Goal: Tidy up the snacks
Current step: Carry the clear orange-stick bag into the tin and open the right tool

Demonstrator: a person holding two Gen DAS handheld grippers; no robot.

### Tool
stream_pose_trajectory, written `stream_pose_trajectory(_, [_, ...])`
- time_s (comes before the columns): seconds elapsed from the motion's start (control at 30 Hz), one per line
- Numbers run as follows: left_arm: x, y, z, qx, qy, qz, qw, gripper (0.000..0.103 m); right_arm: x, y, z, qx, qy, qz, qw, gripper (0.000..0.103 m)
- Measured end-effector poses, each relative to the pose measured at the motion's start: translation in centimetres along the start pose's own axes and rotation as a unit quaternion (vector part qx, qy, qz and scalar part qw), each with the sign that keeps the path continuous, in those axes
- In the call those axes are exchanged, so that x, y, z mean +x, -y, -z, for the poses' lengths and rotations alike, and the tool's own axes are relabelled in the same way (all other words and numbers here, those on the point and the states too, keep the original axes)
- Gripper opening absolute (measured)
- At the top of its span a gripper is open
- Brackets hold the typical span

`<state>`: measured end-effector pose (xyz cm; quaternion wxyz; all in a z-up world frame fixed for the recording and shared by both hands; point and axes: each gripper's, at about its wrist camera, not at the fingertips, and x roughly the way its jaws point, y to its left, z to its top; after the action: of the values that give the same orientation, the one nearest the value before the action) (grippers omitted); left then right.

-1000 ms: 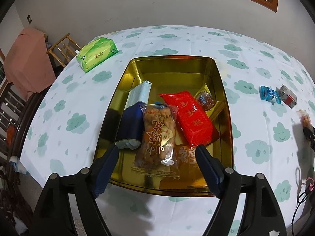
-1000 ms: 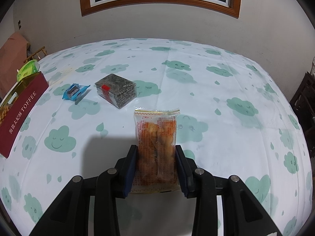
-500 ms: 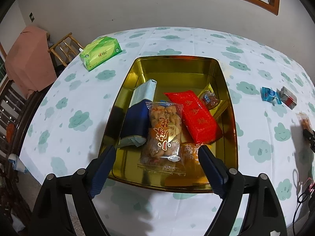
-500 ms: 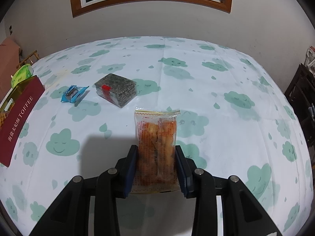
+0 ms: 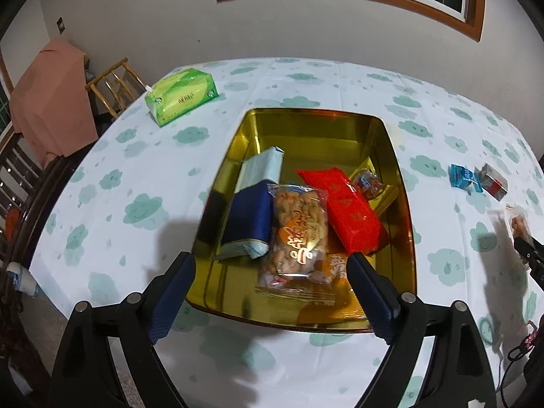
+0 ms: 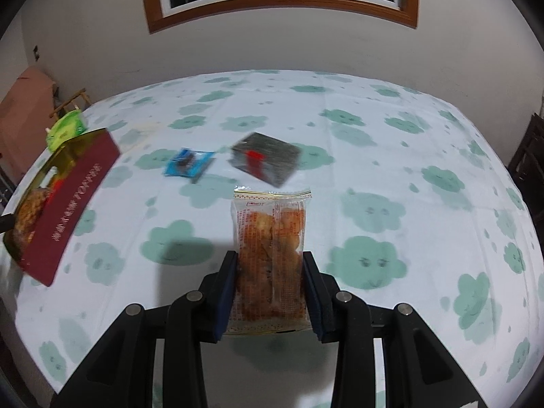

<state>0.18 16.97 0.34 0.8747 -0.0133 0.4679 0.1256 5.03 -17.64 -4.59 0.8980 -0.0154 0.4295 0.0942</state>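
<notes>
An open gold tin (image 5: pixel 306 125) with a dark red side (image 6: pixel 68 210) holds a clear peanut bag (image 5: pixel 299 234), a red packet (image 5: pixel 346 210), a blue-and-pale packet (image 5: pixel 251 210) and a small wrapped sweet (image 5: pixel 369 183). My left gripper (image 5: pixel 270 260) hovers over the tin's near end. Its jaws are opening, and the pads touch nothing. My right gripper (image 6: pixel 270 261) is shut on a clear packet of orange pastry (image 6: pixel 268 231), held above the tablecloth to the right of the tin. A small blue packet (image 6: pixel 188 166) and a dark packet with a red mark (image 6: pixel 265 163) lie on the cloth beyond it.
A green tissue pack (image 5: pixel 180 97) lies on the cloud-print tablecloth (image 6: pixel 374 156) at the far left. A wooden chair (image 5: pixel 112 85) and a pink cloth (image 5: pixel 51 102) stand past the table's left edge. Dark furniture (image 6: pixel 530 156) is at the right.
The left jaws have spread wider above the tin. The right gripper has lifted the pastry packet and shifted toward the tin, which now shows larger at its view's left.
</notes>
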Motion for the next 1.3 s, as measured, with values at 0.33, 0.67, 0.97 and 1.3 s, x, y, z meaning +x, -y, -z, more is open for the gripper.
stream_pose_trajectory(0.33, [0.0,-2.8,0.4,-0.031,0.0,-0.007,0.9995,0.089,-1.0,-6.0,-1.6,-0.038,0.009,-0.054,0.998,0.037])
stream_pose_trajectory(0.67, [0.0,-5.6,0.8,-0.059,-0.003,-0.018,0.9981,0.089,-1.4,-13.0,-3.9,-0.08,0.013,-0.116,0.99,0.037])
stream_pose_trajectory(0.97, [0.2,-8.2,1.7,-0.077,-0.016,-0.036,0.9963,0.089,-1.0,-20.4,-4.9,-0.123,0.008,-0.158,0.98,0.037])
stream_pose_trajectory(1.3, [0.7,-9.9,2.4,-0.09,-0.022,-0.047,0.9946,0.089,0.2,-25.0,-4.9,-0.149,-0.005,-0.171,0.974,0.037])
